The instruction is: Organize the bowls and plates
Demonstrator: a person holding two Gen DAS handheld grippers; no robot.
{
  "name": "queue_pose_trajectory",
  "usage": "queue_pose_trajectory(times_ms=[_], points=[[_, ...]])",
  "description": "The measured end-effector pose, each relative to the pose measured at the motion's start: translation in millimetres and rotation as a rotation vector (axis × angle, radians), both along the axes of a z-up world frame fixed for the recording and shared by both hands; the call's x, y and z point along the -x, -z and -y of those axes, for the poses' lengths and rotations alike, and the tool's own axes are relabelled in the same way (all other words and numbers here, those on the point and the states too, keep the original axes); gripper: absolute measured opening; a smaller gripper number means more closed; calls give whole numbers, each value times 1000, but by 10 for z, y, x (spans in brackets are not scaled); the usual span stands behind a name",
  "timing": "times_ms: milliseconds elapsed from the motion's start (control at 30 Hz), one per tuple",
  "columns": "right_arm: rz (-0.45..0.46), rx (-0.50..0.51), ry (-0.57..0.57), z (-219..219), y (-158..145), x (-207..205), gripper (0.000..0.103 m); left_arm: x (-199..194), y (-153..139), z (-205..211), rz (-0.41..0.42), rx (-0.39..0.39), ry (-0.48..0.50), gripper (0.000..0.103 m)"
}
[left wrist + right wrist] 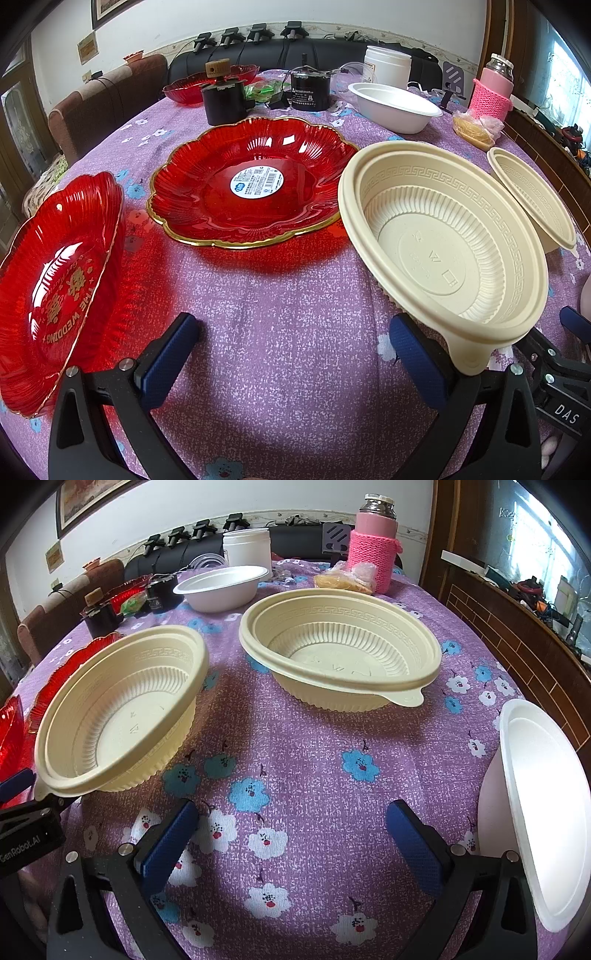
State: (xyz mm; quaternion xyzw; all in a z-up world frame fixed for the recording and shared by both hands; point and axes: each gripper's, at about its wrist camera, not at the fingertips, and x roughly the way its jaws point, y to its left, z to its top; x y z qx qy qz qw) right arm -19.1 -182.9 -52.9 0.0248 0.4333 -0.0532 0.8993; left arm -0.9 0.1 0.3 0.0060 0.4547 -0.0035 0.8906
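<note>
Bowls first: the nearer cream plastic bowl (118, 712) sits between my two grippers, its twin (340, 646) farther back on the purple floral tablecloth (295, 775). Left gripper (291, 354) and right gripper (291, 834) both have jaws wide and empty. I judge these bowls light, thin-walled and flexible; I'd pinch the rim near the tab (469, 354).
</note>
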Motion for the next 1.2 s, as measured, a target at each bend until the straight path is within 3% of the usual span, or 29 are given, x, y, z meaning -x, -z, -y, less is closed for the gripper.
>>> queue_pose_trajectory(times_ms=[267,533,633,700,800,933,1033,1200], points=[[-18,-4,-9,11,-15,11,102,67,-15,-9,-74,-5,103,103],[-63,-5,17,6,-24,-2,102,447,-62,-36,-76,5,154,103],[-56,-2,25,-2,-20,25,102,773,-236,-87,0,57,187,103],[-53,-1,29,-4,-23,40,102,1055,-466,-216,99,105,192,103],[-51,-4,26,0,-26,59,102,1480,-800,-483,250,149,169,103],[-43,18,26,-36,-49,87,102,1976,-1153,-915,376,183,123,103],[33,88,37,-156,-177,271,102,2196,-1321,-1183,440,176,91,103],[202,171,-37,-546,-609,830,102,2438,-1614,-1718,542,92,2,103]])
